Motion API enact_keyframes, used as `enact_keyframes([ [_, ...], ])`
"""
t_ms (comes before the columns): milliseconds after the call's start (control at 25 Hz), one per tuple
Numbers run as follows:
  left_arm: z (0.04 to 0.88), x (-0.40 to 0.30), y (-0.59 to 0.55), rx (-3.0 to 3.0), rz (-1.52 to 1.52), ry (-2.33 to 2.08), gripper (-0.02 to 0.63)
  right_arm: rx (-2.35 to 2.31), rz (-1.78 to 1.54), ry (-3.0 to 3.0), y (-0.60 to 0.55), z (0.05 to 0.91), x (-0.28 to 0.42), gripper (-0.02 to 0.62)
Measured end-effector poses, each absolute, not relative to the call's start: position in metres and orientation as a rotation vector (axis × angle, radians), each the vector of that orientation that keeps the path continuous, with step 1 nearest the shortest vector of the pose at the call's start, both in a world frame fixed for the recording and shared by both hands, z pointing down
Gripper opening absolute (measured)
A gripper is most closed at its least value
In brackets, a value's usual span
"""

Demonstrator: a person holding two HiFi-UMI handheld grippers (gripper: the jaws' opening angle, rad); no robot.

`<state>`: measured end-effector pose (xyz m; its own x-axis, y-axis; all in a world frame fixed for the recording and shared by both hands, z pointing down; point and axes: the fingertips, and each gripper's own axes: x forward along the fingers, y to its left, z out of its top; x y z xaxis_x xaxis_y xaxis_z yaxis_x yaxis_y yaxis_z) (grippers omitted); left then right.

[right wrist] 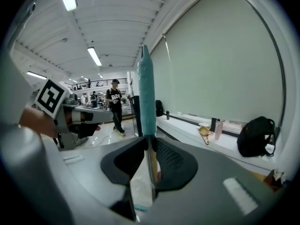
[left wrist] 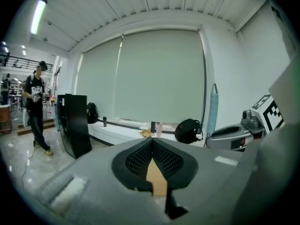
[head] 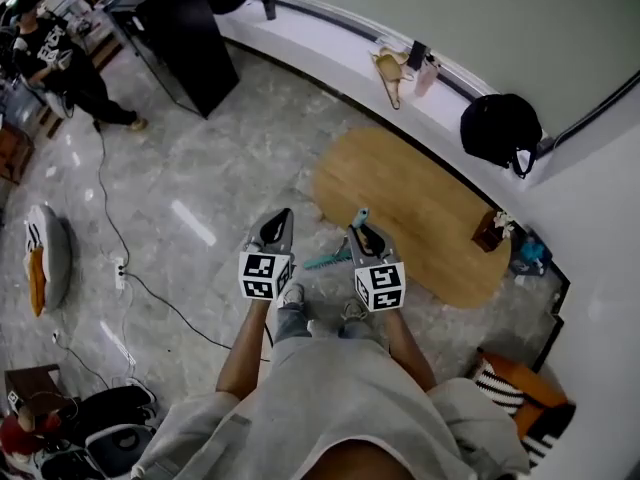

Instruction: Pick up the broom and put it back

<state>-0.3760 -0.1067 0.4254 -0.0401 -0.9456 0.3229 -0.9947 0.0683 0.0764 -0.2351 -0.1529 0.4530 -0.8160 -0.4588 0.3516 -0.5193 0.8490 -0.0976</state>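
Note:
The broom has a teal grip [right wrist: 146,93] on a thin metal shaft and stands upright. My right gripper [right wrist: 150,146] is shut on the shaft just below the teal grip. From the head view the grip's top [head: 360,215] shows above my right gripper [head: 361,232], and the teal bristles [head: 326,261] hang below, between the two grippers. My left gripper [head: 281,218] is to the left of the broom, apart from it. Its jaws [left wrist: 152,143] meet at the tips with nothing between them. The left gripper view shows the broom's grip [left wrist: 213,108] off to the right.
An oval wooden table [head: 420,208] lies just ahead on the right. A white ledge [head: 330,43] runs along the window with a black backpack [head: 500,128] and small items. A black cabinet [head: 180,38] stands at the far left, near a person [head: 60,63]. Cables [head: 130,268] lie on the floor.

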Motion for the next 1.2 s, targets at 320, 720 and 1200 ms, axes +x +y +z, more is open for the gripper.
enact_keyframes([
  [320,0.429,-0.367,-0.166,2.296,0.263,-1.694,-0.003,1.227,0.323,-2.516,-0.154,0.458,-0.206,0.08],
  [720,0.44,-0.304,-0.183,2.55,0.345,-1.342,-0.003,1.641,0.456,-2.326,-0.13,0.468,-0.14,0.08],
  [1200,0.495,-0.281,-0.177,2.436,0.415,-1.333,-0.003,1.578,0.539,-2.265,-0.131,0.522,-0.107,0.08],
])
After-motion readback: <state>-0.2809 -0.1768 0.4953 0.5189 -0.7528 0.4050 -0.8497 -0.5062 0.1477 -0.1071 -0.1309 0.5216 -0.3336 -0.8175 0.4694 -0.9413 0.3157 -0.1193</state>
